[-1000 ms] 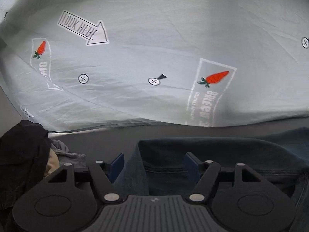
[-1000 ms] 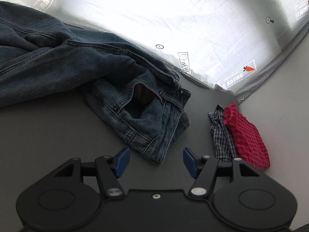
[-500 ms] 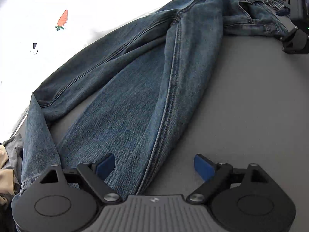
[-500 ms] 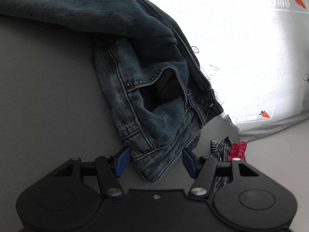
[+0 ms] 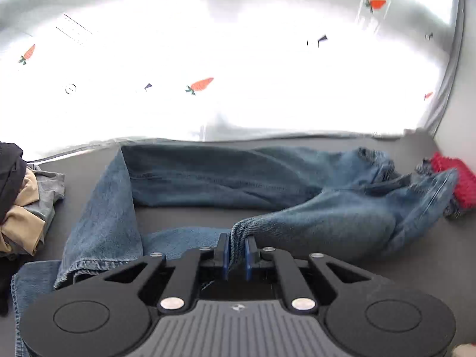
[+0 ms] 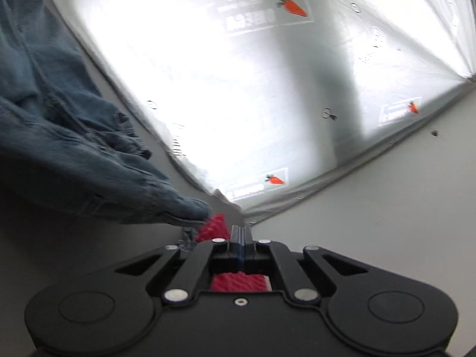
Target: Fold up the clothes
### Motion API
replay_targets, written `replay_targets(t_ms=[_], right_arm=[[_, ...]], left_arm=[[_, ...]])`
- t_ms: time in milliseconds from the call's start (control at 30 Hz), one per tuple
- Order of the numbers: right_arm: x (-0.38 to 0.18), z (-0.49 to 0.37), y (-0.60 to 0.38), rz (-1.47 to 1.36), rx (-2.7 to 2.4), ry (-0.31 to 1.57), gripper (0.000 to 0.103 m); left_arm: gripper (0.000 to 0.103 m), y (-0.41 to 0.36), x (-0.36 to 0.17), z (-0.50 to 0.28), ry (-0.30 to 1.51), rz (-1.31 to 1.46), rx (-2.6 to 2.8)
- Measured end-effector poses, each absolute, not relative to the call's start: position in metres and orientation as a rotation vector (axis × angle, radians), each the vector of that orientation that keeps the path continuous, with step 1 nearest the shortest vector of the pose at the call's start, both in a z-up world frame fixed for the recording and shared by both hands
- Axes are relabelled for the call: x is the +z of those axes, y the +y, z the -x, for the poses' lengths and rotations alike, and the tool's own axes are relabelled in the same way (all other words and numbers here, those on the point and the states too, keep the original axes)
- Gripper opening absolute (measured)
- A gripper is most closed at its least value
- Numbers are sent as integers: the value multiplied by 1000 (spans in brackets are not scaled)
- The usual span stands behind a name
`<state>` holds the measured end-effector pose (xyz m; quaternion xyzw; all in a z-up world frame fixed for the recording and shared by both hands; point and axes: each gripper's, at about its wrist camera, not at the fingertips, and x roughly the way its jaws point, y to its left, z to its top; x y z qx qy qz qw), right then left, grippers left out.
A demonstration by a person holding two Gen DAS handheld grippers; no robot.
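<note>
Blue jeans (image 5: 267,184) lie crumpled across the grey surface in the left wrist view, legs to the left and waist to the right. My left gripper (image 5: 237,247) is closing, and its blue pads pinch a raised fold of the denim. In the right wrist view the jeans (image 6: 74,148) fill the left side, blurred, and their edge ends just left of my fingertips. My right gripper (image 6: 241,238) is shut, pads together, and no cloth shows between them. It hangs over a red cloth (image 6: 212,229).
A white sheet (image 5: 238,74) printed with carrots and arrows rises behind the grey surface (image 5: 193,217). A pile of black, tan and grey clothes (image 5: 23,208) sits at the left edge. The red cloth (image 5: 452,178) and a checked one lie at the far right.
The left gripper went from open above a jeans leg to shut on a fold of it. The right gripper, open around the waistband before, has shut, and the jeans now lie to its left.
</note>
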<state>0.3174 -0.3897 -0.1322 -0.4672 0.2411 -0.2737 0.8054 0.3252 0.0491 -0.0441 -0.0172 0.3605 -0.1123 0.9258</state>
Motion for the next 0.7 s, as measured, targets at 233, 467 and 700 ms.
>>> replay_targets(t_ms=[233, 467, 700], right_arm=[[-77, -296, -487, 571, -701, 664, 7], [-165, -293, -438, -23, -368, 787, 46], [-241, -307, -457, -635, -401, 834, 58]], left_arm=[[20, 30, -84, -352, 796, -73, -37], [55, 33, -134, -369, 971, 2, -10], [59, 46, -135, -336, 976, 13, 25]])
